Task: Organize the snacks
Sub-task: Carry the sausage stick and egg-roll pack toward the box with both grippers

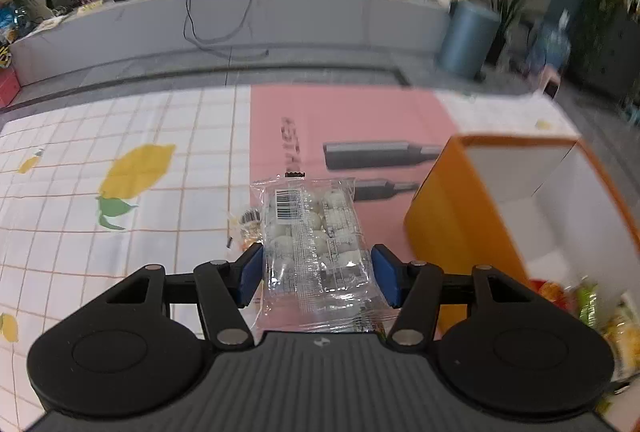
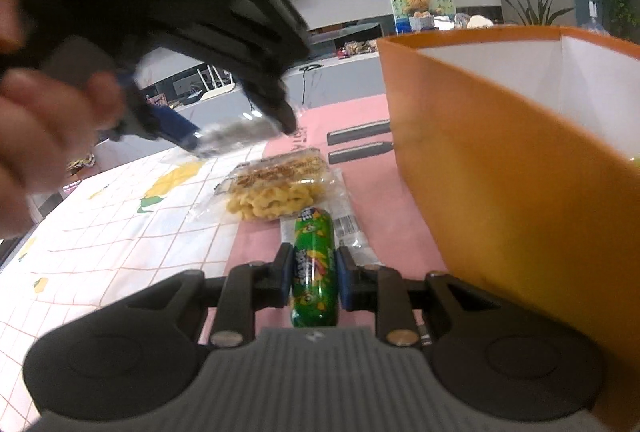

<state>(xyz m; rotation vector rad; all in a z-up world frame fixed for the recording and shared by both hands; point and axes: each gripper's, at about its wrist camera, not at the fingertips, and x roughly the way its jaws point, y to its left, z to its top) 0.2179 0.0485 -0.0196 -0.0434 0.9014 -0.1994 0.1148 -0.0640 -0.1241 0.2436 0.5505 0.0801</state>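
Pinching a clear packet of white candies (image 1: 316,252) between its blue pads, the left hand-held gripper (image 1: 318,274) hangs above the desk (image 1: 120,232), one orange box (image 1: 460,232) just right. The right hand-held gripper (image 2: 314,278) clamps one green snack tube (image 2: 314,264); one noodle-snack packet (image 2: 276,192) lies just ahead.

Box (image 1: 452,216) right of packet (image 1: 312,244)

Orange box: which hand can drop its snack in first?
Probably the right. Its tongs grip the green snack tube right beside the orange box. The left tongs hold the clear packet farther from it.
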